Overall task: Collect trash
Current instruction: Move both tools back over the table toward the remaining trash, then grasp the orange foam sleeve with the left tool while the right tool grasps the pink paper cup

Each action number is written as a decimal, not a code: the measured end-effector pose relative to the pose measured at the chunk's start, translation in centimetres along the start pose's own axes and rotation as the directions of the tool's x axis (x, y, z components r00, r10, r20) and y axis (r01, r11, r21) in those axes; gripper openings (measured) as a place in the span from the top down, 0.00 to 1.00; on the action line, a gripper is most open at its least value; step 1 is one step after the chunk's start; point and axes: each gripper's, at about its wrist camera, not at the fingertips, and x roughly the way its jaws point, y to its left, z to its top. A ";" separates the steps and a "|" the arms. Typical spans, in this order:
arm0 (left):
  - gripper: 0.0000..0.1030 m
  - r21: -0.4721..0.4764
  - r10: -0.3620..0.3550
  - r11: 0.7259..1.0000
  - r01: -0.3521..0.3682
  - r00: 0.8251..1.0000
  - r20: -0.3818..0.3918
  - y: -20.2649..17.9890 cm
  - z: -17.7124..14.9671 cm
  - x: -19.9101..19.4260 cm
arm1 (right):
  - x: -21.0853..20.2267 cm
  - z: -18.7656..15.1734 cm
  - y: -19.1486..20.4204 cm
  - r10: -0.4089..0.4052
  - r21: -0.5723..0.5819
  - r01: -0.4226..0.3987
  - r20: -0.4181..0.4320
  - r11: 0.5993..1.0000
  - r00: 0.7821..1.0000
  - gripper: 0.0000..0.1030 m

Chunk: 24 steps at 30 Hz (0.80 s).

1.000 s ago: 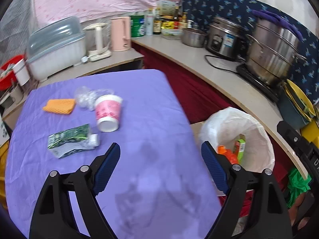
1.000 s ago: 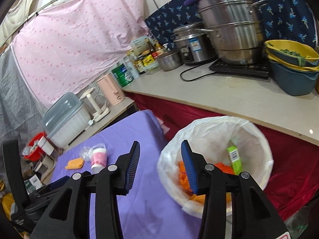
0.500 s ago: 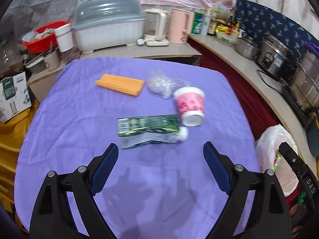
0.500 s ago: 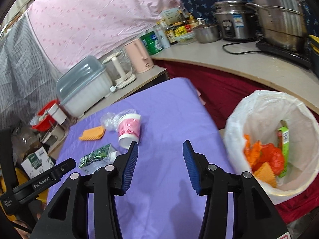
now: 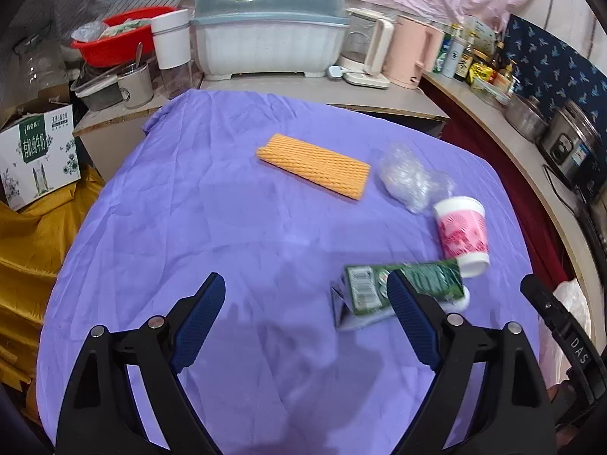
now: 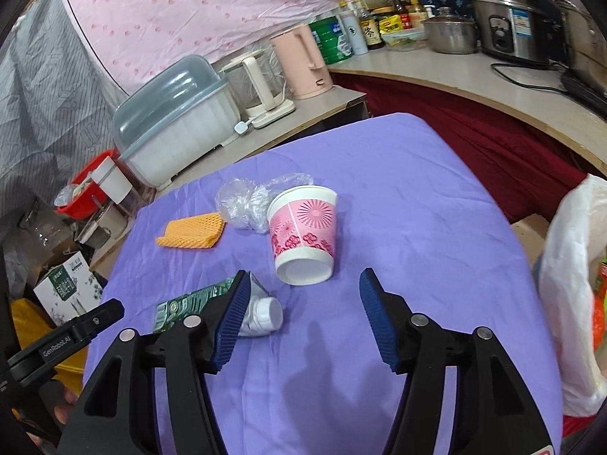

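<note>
On the purple table cloth (image 5: pixel 212 220) lie an orange foam net (image 5: pixel 314 165), a crumpled clear plastic wrap (image 5: pixel 408 178), a pink paper cup on its side (image 5: pixel 462 233) and a green carton (image 5: pixel 402 284). My left gripper (image 5: pixel 303 305) is open and empty, just left of the carton. In the right wrist view my right gripper (image 6: pixel 303 295) is open and empty, close in front of the cup (image 6: pixel 303 235), with the carton (image 6: pixel 197 301) behind its left finger. The white-lined trash bin (image 6: pixel 569 303) stands at the right edge.
A dish box with a grey lid (image 5: pixel 265 26), kettles (image 5: pixel 409 53) and bottles stand on the counter behind the table. A cardboard box (image 5: pixel 36 151) and yellow cloth (image 5: pixel 30 227) lie left of the table. Pots and a rice cooker (image 6: pixel 508 30) line the right counter.
Both grippers have swung left, away from the trash bin and over the table toward the litter. The right gripper's jaws have opened wider. Nothing was picked up.
</note>
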 end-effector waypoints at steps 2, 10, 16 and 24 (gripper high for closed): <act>0.20 -0.017 0.003 1.000 -0.003 1.000 -0.010 0.6 0.9 1.2 | 1.8 0.5 0.4 0.003 -0.003 -0.003 -0.018 1.000 1.000 0.41; 0.18 -0.064 -0.024 0.998 0.021 0.998 -0.053 1.4 4.6 6.3 | 7.5 2.1 0.3 0.018 0.018 -0.017 -0.069 1.000 0.997 0.41; 0.18 -0.071 -0.051 0.996 0.044 0.994 -0.095 0.7 7.0 10.7 | 10.3 2.6 0.2 0.033 0.020 -0.031 -0.099 0.999 0.994 0.41; 0.23 -0.051 -0.056 0.997 0.050 0.988 -0.142 -0.3 8.6 15.5 | 11.6 3.1 0.1 0.055 0.013 -0.054 -0.091 0.998 0.994 0.41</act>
